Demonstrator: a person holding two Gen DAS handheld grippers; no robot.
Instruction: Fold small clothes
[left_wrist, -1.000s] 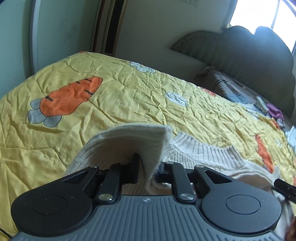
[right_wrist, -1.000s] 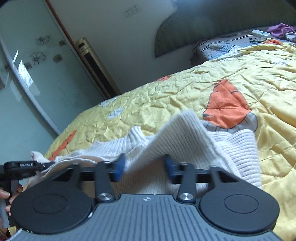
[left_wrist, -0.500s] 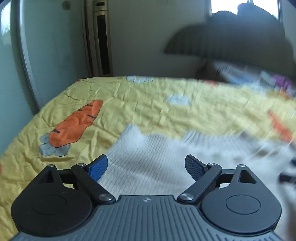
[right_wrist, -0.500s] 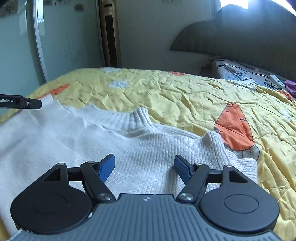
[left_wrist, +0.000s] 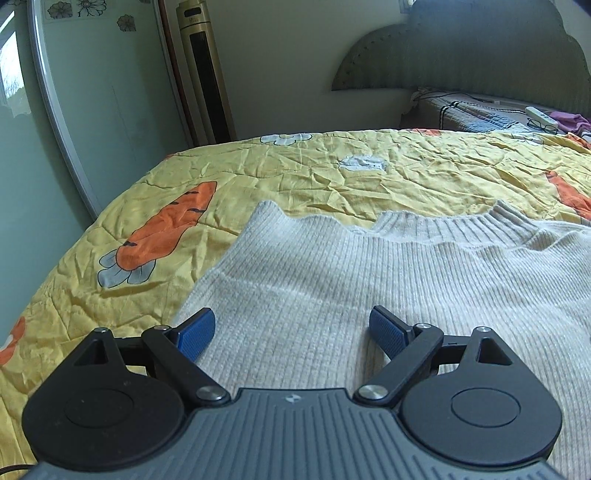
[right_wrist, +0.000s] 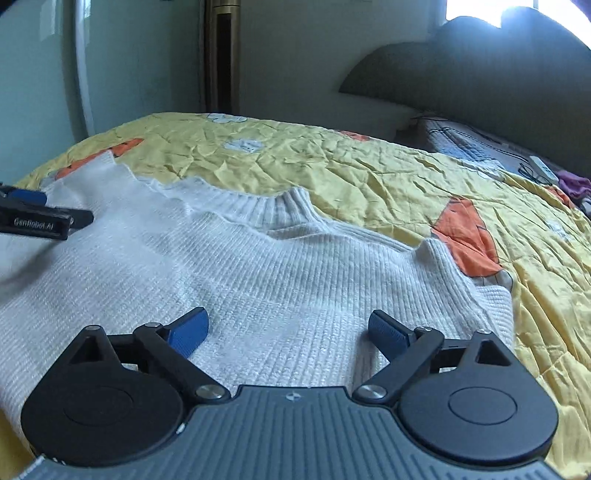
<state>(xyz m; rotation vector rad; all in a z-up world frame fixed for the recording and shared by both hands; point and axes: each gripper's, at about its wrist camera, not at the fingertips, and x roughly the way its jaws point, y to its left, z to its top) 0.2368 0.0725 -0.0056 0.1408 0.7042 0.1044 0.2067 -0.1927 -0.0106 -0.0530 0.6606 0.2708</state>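
A cream ribbed sweater (left_wrist: 369, 280) lies spread on the bed's yellow carrot-print quilt (left_wrist: 332, 173), its collar (left_wrist: 454, 223) at the far edge, away from both cameras, so the body runs from the collar back toward the person and under both tools. The left gripper (left_wrist: 291, 330) hovers low over the knit near the garment's left edge, its blue-padded fingers (left_wrist: 195, 334) spread wide with nothing between them; the left edge runs away from just beside the left pad toward a raised shoulder corner (left_wrist: 266, 208). The right gripper (right_wrist: 288, 328) is likewise wide open and empty over the sweater (right_wrist: 258, 280), whose collar (right_wrist: 273, 206) sits ahead and slightly left, with the right shoulder corner (right_wrist: 439, 254) and a thicker folded edge (right_wrist: 495, 306) ahead to its right. The left gripper's tip (right_wrist: 44, 219) shows at the far left of the right wrist view, above the cloth. Both sides look already tucked inward, so the piece reads as a narrowed panel whose long axis points straight away from the fingers. The next fold most likely brings the collar end and the near hem together along that axis; each tool is nearest its own side, so a matched pinch on either edge seems the natural start. Whether the near hem lies flat cannot be told, since it is hidden beneath the gripper bodies.
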